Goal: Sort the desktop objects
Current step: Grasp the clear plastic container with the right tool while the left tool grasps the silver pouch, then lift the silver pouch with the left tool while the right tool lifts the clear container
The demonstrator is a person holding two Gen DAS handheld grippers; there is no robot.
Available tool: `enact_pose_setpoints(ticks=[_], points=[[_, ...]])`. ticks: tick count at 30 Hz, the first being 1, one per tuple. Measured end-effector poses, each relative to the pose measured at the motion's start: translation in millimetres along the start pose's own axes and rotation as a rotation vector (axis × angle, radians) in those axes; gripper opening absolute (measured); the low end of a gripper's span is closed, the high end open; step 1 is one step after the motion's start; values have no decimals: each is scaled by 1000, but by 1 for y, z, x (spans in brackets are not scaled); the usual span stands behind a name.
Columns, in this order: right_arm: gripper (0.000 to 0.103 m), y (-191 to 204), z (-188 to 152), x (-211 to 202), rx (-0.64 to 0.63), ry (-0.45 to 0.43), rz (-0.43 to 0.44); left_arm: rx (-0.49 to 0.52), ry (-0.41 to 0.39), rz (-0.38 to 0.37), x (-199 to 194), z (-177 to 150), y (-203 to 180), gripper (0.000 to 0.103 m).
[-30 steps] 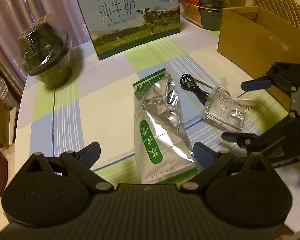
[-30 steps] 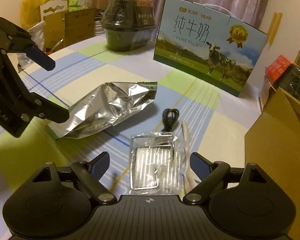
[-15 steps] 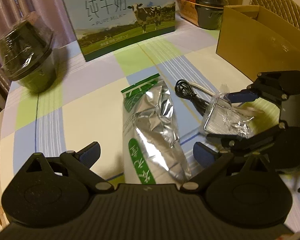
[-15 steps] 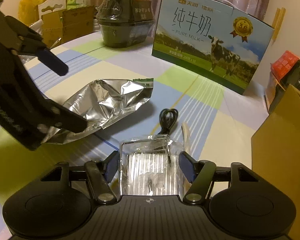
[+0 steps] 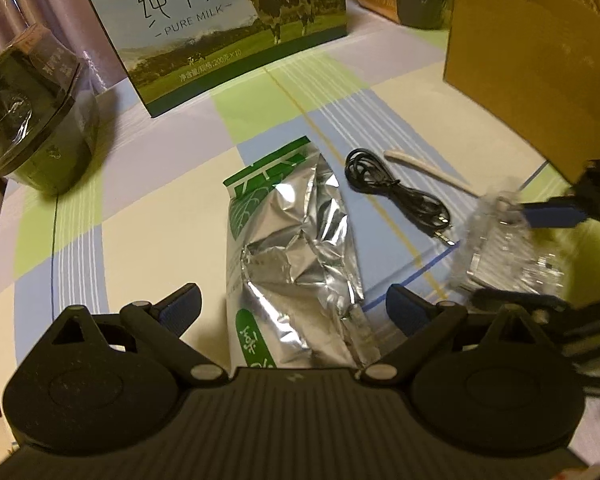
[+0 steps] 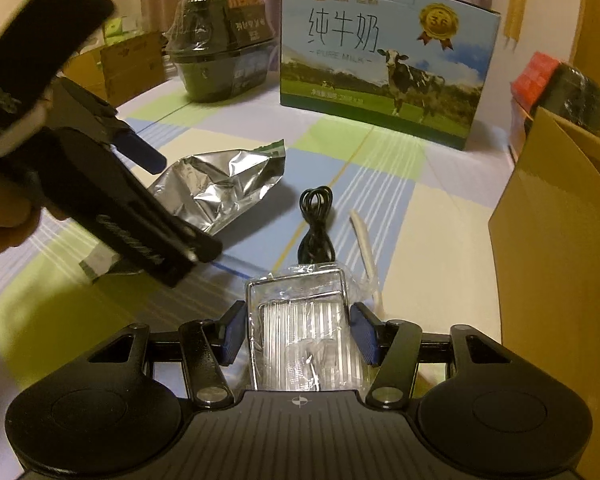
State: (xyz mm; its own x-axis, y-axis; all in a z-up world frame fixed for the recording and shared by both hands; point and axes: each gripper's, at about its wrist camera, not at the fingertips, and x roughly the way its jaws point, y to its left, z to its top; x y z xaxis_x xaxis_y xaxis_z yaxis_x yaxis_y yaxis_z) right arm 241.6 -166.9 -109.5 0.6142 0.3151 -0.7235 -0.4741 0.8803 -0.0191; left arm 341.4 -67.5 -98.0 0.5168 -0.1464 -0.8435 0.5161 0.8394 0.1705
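My right claw (image 6: pixel 298 338) is clenched on the clear plastic case (image 6: pixel 300 332), its blue pads pressing both long sides. The case looks raised a little off the bench (image 6: pixel 440 216), near the right edge and just beside the cardboard box (image 6: pixel 560 240). My left claw (image 5: pixel 294 304) is released, jaws spread wide either side of the foil pouch (image 5: pixel 296 240), which lies flat on the bench in the middle; whether the fingers touch it I cannot tell.

Risks as I judge them: the case is smooth and wrapped in loose film, so it could slide out between the pads if I tilt or swing it quickly toward the box. The box wall stands close, so I could clip its rim. The black cable (image 6: pixel 316 220) and the white stick (image 6: pixel 364 240) lie just ahead of the case; a low sweep could drag them. The pouch is crumpled and slippery, so a shallow grip may pinch only foil. My two claws are close together and could collide.
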Motion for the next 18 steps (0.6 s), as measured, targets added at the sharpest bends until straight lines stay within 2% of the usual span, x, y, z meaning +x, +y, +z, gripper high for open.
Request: enact_pose_setpoints(ticks=[3,5,11,18], points=[[53,3,-3,-2,-2,7,3,6,26,3,6,3,-1,87],[53,3,-6,-3,2,12,3,15,51,-3,9,3,-3,74],[53,4,-15,-19,48,36,6,43,72,17,1,-5,-10,56],[53,11,-51,-63,140,95,35,24,98,-26,-42,-53,-41,53]])
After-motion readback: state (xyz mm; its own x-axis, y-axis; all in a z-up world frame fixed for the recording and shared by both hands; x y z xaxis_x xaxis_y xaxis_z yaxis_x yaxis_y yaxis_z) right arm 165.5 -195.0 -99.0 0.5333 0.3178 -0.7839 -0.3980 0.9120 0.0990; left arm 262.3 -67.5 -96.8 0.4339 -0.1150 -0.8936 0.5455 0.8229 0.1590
